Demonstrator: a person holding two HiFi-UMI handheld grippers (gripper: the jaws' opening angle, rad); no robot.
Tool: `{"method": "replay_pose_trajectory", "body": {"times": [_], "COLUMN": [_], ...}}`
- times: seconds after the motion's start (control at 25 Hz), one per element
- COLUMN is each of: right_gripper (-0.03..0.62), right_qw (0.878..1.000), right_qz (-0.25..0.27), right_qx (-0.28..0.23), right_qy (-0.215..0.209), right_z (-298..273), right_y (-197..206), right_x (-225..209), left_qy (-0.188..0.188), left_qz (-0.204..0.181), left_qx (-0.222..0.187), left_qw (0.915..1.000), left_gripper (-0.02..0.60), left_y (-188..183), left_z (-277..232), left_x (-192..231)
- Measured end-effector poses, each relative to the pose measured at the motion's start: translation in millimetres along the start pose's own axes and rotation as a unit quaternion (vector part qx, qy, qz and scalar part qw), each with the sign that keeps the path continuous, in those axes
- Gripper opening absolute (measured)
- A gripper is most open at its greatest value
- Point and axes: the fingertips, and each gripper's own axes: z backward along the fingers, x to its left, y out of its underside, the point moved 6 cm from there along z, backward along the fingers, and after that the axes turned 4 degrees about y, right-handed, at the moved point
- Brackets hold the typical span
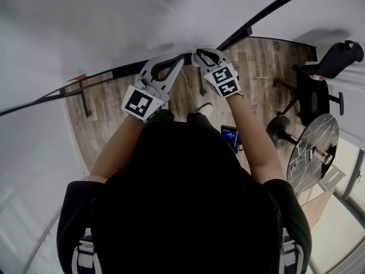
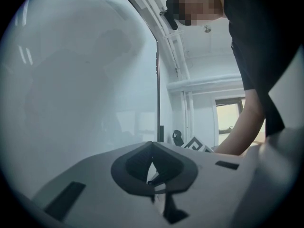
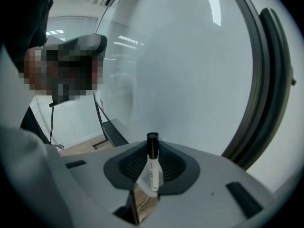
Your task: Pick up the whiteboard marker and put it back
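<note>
The right tool (image 3: 151,148) grips the whiteboard marker (image 3: 153,167) low on its body only. It could tip or slip out (a bump on the whiteboard (image 3: 190,70) would do it). The left tool (image 2: 152,148) is closed and empty. The marker is white with a black top — standing up.

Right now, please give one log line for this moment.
left tongs: shut, empty | right tongs: shut on whiteboard marker | cap: black, pointing forward
</note>
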Motion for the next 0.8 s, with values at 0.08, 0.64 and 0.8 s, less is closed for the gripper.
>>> {"method": "replay_pose_trajectory", "body": {"times": [0.08, 0.64, 0.8], "right_gripper": [0.067, 0.072, 0.090], "right_qw": [1.000, 0.999, 0.999], "right_qz": [0.005, 0.007, 0.006], "right_qx": [0.015, 0.040, 0.040], "right_qy": [0.002, -0.006, -0.004], "right_z": [-4.1, -21.3, -20.9], "right_y": [4.8, 8.8, 10.2], "right_x": [1.0, 0.7, -0.2], "left_qy": [0.000, -0.013, -0.014], "left_qz": [-0.003, -0.010, -0.013], "left_qx": [-0.003, -0.001, -0.002], "left_qw": [1.0000, 0.9999, 0.9998], "left_gripper": [0.003, 0.003, 0.003], "left_y": [-1.7, -9.0, -9.4], "left_z": [2.7, 12.6, 12.3], "left_x": [-0.5, -1.1, -0.3]}}
